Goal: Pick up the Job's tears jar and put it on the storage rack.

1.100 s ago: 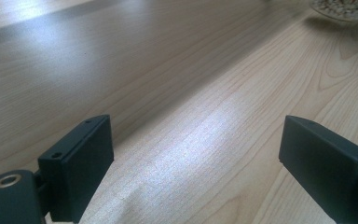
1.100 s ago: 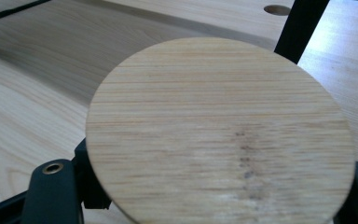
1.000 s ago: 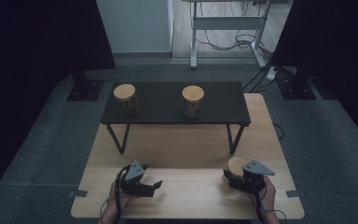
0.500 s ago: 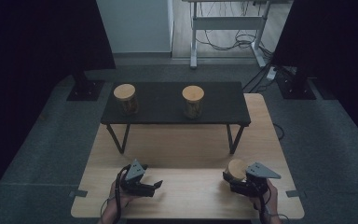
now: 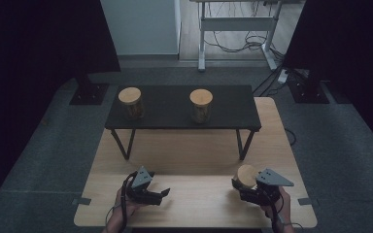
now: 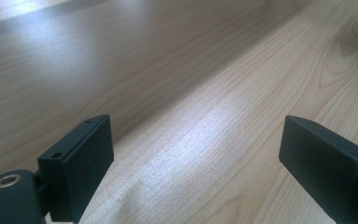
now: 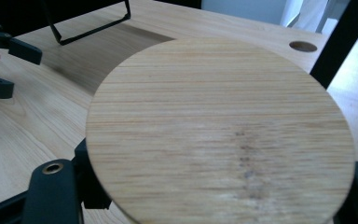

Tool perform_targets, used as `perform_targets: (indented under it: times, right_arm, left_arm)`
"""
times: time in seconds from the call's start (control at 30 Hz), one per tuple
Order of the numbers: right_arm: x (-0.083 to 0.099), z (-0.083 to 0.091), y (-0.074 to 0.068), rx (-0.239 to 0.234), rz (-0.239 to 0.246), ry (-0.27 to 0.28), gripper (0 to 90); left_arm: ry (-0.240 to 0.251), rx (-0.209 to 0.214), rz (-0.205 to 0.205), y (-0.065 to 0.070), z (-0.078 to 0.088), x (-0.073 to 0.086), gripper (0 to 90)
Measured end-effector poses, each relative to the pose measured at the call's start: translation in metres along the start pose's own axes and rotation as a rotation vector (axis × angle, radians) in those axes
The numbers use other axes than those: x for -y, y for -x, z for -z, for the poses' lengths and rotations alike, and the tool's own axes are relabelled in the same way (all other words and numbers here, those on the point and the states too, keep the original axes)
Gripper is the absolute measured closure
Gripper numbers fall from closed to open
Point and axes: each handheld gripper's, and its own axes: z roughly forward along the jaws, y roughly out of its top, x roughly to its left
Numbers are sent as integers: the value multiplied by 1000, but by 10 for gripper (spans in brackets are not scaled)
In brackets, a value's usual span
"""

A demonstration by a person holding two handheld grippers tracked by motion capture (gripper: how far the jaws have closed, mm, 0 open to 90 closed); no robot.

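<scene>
Wooden table point(image 5: 199, 160): right tongs point(image 5: 246, 187) pinching lidded jar point(image 5: 246, 175); left tongs point(image 5: 162, 194) spread.

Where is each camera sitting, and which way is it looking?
High view: above the near edge, looking forward and down on the pale wooden table; both hands show.
Left gripper view: rides the left gripper, looking along open jaws at bare tabletop.
Right gripper view: rides the right gripper, shut on the round-lidded bamboo-topped jar.
Shared: high and right gripper views both show that jar and the left gripper.

No legible text/labels anywhere.
</scene>
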Motion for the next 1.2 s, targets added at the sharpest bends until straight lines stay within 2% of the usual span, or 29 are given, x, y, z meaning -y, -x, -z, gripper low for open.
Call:
perform_targets:
  times: [0.6, 1.03, 1.2]
  right_arm:
    - [-24, 6, -4, -32, 45, 22, 245]
    - [-41, 9, -1, -40, 41, 30, 245]
    - [-48, 8, -3, -50, 56, 28, 245]
  left_arm:
    - [2, 0, 4, 0, 0, 0, 97]
    - [11, 7, 27, -5, 0, 0, 96]
    - [13, 6, 26, -6, 0, -1, 96]
